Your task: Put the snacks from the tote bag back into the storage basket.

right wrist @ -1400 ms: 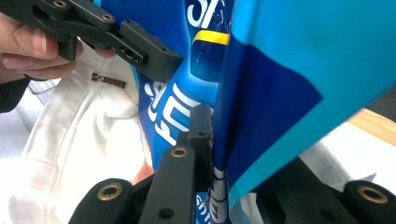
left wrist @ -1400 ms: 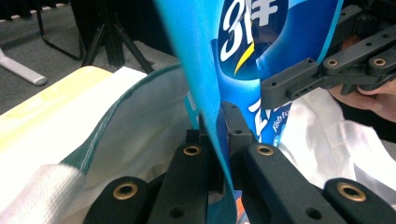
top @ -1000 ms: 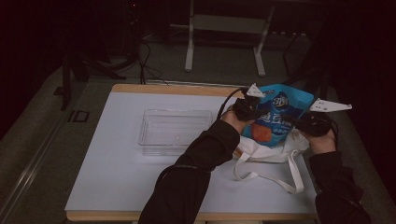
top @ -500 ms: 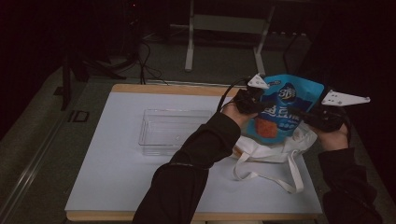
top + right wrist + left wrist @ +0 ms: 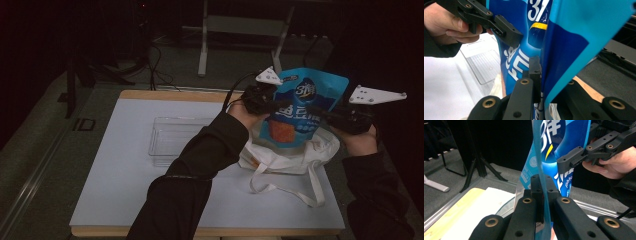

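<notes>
Both tongs had it! The blue pouch [image 5: 299, 112] hung upright in the air, pinched from either side. The left tongs [image 5: 272, 106] were clamped on the pouch's left edge; in the left gripper view the thin film ran straight up between the two black jaws, squeezed tight. The right tongs [image 5: 327, 114] were closed on the opposite edge, and the right gripper view showed the pouch's blue side folded into that grip just the same. Below the two tongs, the white cloth bag [image 5: 295, 155] lay slumped on the table [image 5: 120, 175], its handles trailing toward the person; the pouch's lower end sat at the bag's mouth, though in that dim light I could not tell whether it was clear of the cloth. Off to the left tongs' outer side, well apart from the pouch, a clear plastic tray [image 5: 172, 140] rested flat on the table.
</notes>
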